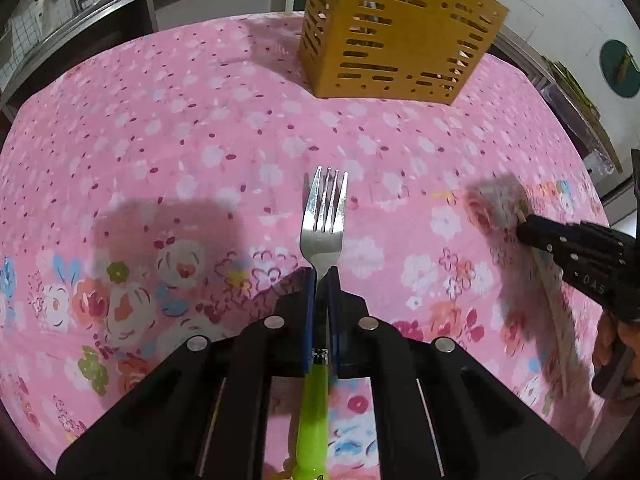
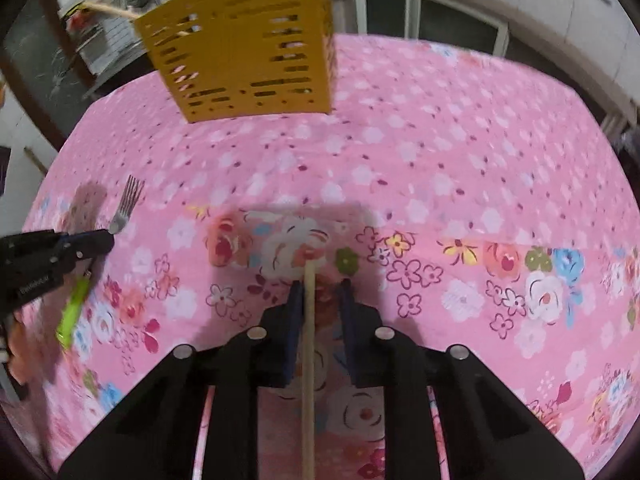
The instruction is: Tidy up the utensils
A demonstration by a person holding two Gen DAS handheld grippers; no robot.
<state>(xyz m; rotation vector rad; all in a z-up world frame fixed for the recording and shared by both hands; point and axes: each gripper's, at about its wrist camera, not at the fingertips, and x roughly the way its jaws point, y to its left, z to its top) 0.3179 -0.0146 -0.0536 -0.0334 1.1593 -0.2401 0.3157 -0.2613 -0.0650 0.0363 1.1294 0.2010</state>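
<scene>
My left gripper point(image 1: 321, 280) is shut on a fork point(image 1: 324, 216) with a green handle, tines pointing forward above the pink floral tablecloth point(image 1: 180, 160). It also shows in the right wrist view point(image 2: 94, 240), with the fork point(image 2: 127, 204) at the left. My right gripper point(image 2: 322, 284) is open, with a thin wooden stick point(image 2: 309, 352) lying between its jaws, close to the left one. The stick point(image 1: 560, 320) shows blurred in the left wrist view, by the right gripper point(image 1: 524, 228). A yellow slotted utensil holder point(image 1: 394, 36) stands at the far side of the table, also in the right wrist view point(image 2: 244, 48).
A wooden utensil point(image 2: 108, 10) sticks out of the holder to the left. A counter with a sink point(image 1: 80, 0) lies beyond the table. Cabinets point(image 2: 420, 20) stand behind it on the right. The table edge point(image 1: 600, 208) is close on the right.
</scene>
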